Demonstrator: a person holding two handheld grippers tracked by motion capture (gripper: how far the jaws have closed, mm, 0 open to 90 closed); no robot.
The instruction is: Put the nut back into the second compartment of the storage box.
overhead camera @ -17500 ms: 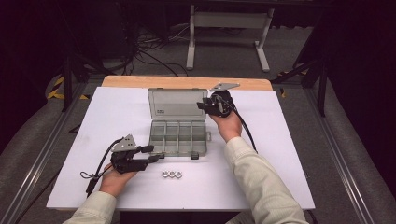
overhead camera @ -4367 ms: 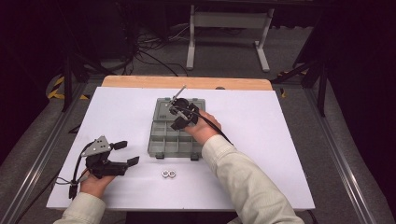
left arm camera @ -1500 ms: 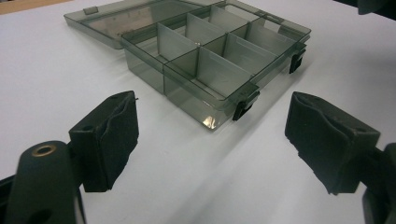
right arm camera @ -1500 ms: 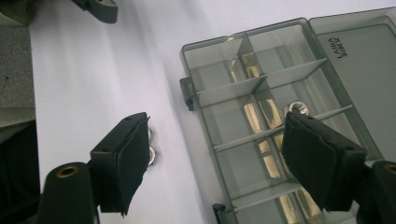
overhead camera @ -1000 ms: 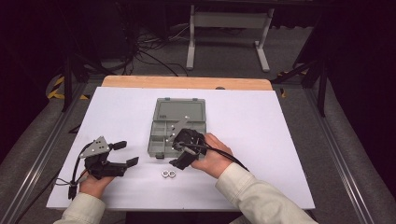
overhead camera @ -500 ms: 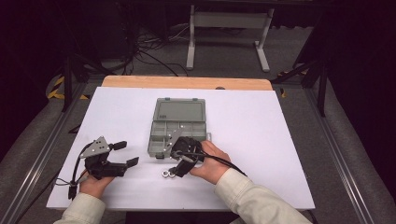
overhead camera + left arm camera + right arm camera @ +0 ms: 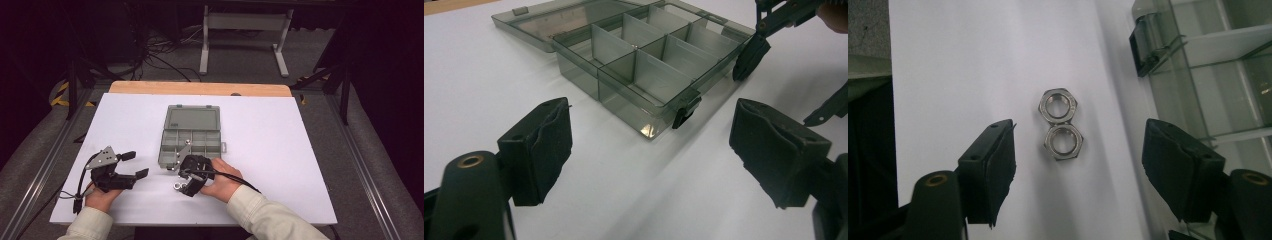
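- Work surface: a white rectangular table top (image 7: 280, 165) with a bare wooden strip (image 7: 200, 88) along its far edge. It is flat and matte, with soft shadows under the tools.
- Room: dark. A grey floor (image 7: 240, 55) lies beyond the table, with a pale metal stand (image 7: 245, 22) and loose black cables (image 7: 155, 60) on it. Yellow-and-black hazard tape (image 7: 62, 92) shows at far left. Metal rails (image 7: 37, 165) run along both sides of the table.
- Container: a smoky transparent plastic compartment box (image 7: 191, 145) sits at table centre, lid laid open toward the far side. In the left gripper view its dividers and a black latch (image 7: 686, 110) on the near wall are plain.
- Task items: two silver hexagonal steel nuts (image 7: 1062, 131) lie flat on the white surface, touching one another, just near of the box's near left corner. In the high view they lie at (image 7: 179, 187), partly under the right tool.
- Right gripper (image 7: 186, 186): held over the nuts, pointing down. Its jaws stand apart, one on either side of the pair with bare table between pads and nuts; they have just been closing slightly. Nothing is gripped.
- Left gripper (image 7: 135, 165): rests at the near left of the table, well apart from the nuts, aimed toward the box. Its jaws stand apart and hold nothing.
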